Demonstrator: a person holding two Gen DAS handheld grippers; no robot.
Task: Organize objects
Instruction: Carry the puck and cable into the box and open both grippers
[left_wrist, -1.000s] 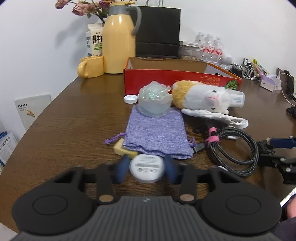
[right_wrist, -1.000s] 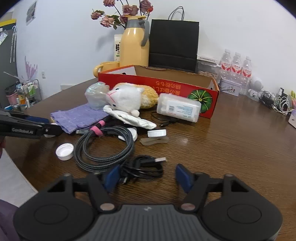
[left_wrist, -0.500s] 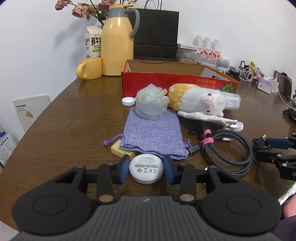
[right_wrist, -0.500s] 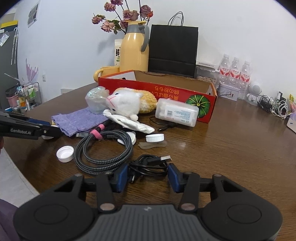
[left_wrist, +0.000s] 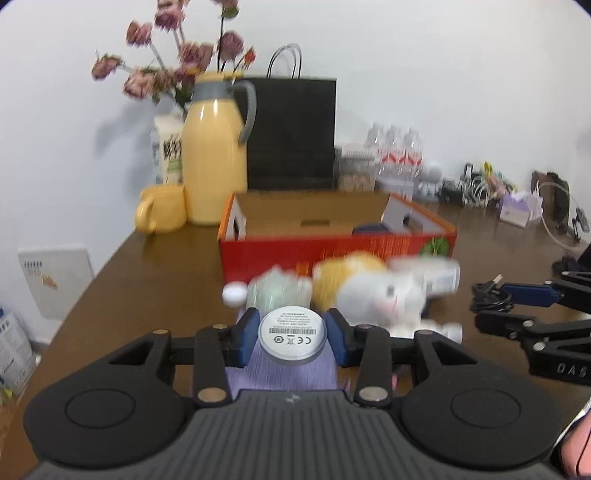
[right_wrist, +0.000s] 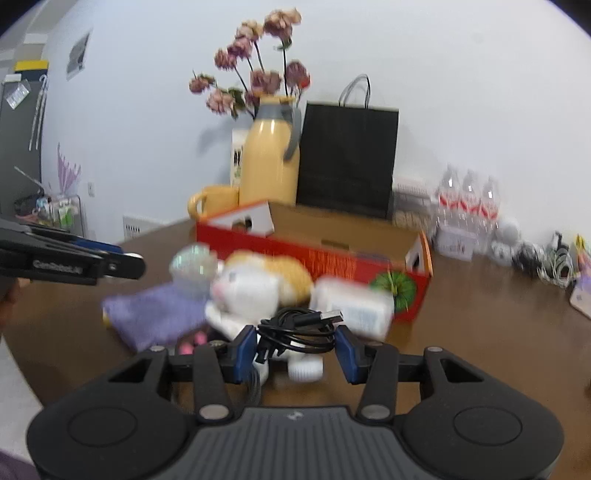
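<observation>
Both grippers loaded, the box ahead.
Left wrist view: left gripper (left_wrist: 292, 338) clamps a flat round white disc (left_wrist: 292, 336); the open red cardboard box (left_wrist: 334, 253) lies straight beyond. Right wrist view: right gripper (right_wrist: 295, 347) pinches a coiled black USB cable (right_wrist: 295, 326), box (right_wrist: 314, 258) ahead.

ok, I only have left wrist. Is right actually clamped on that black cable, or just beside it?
Observer: Clamped. In right wrist, the coiled black USB cable sits between the right gripper's blue pads, and both pads touch it.
Operator: Loose end?
Observer: The USB plug sticks out of the coil toward the right-hand pad.
Operator: How does my left gripper look from over there?
Observer: The left gripper shows side-on, its tip in the air above the far side of the purple pouch. The white disc it holds is hidden in that view.
</observation>
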